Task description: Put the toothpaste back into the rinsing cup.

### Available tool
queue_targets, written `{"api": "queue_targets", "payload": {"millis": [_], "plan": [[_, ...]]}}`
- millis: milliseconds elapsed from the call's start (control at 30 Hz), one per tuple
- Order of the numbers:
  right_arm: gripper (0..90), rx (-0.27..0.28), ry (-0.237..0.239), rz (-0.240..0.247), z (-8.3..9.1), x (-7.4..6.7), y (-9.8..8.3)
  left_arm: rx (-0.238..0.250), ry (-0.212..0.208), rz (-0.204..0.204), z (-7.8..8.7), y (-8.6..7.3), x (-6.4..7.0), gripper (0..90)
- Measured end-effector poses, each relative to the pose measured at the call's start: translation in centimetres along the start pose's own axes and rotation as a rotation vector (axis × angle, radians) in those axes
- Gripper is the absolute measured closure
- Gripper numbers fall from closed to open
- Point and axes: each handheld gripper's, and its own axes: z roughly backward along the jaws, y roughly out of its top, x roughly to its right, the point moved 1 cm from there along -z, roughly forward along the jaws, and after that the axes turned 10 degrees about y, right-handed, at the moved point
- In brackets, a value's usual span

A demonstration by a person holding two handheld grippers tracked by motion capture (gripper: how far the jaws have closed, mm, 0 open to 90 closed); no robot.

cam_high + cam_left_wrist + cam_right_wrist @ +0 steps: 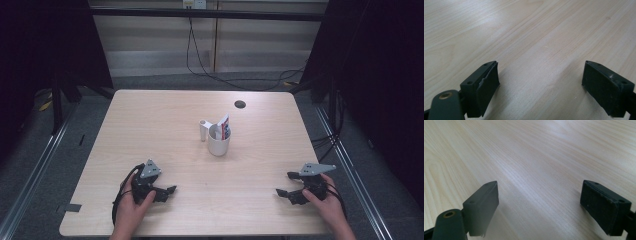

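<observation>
A white mug (219, 141) stands near the middle of the light wooden table (150, 125), with a red, white and blue packet (224, 126) sticking up out of it. A small white cylinder (204, 130) stands upright just to the mug's left. My left gripper (169, 190) rests low over the table near the front left, held by a hand, jaws open and pointing right. My right gripper (284, 184) sits near the front right, jaws open and pointing left. In both gripper views the black jaws stand wide apart over bare wood (541, 50) (536, 165) with nothing between them.
A dark round grommet hole (240, 104) lies at the table's back right. Black cables (200, 60) trail on the floor behind the table, and dark curtains hang on both sides. A metal rail (35, 165) runs along the floor at the left.
</observation>
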Motion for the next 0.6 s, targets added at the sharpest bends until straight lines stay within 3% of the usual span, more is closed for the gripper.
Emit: {"api": "queue_targets", "payload": {"millis": [167,600], "plan": [[14.0,-0.033,-0.054,0.05,-0.36,-0.42,0.08,0.0,0.001,-0.001,0.0,0.0,-0.01,13.7],[14.5,-0.029,-0.057,0.049,-0.35,-0.49,0.04,-0.001,0.0,0.001,0.01,-0.01,0.01,13.7]]}}
